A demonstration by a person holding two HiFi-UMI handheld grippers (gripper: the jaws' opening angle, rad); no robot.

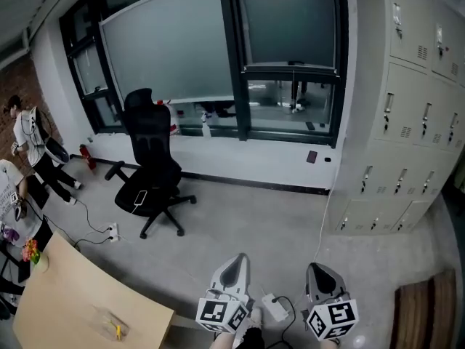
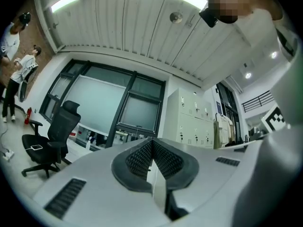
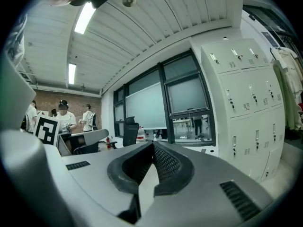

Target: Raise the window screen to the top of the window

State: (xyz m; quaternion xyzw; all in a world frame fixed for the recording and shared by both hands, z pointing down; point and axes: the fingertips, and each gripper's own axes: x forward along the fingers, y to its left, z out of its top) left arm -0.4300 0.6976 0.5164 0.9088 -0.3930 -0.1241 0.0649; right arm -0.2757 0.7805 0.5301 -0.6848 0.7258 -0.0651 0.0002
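Note:
The window screen (image 1: pixel 290 24) is a grey sheet over the upper part of the right window pane, and its bottom bar (image 1: pixel 290 69) hangs roughly two thirds of the way down. Below the bar the glass is bare. It also shows far off as the window screen (image 2: pixel 140 111) in the left gripper view and the window screen (image 3: pixel 188 94) in the right gripper view. My left gripper (image 1: pixel 234 264) (image 2: pixel 151 141) and right gripper (image 1: pixel 323 273) (image 3: pixel 153 144) are held low, close to my body, several steps from the window. Both are shut with nothing between the pads.
A black office chair (image 1: pixel 151 162) stands left of the path to the window. Grey lockers (image 1: pixel 407 122) fill the right wall. A wooden table (image 1: pixel 80 297) is at the lower left. A power strip with cable (image 1: pixel 275 307) lies by my feet. People (image 1: pixel 29 144) stand far left.

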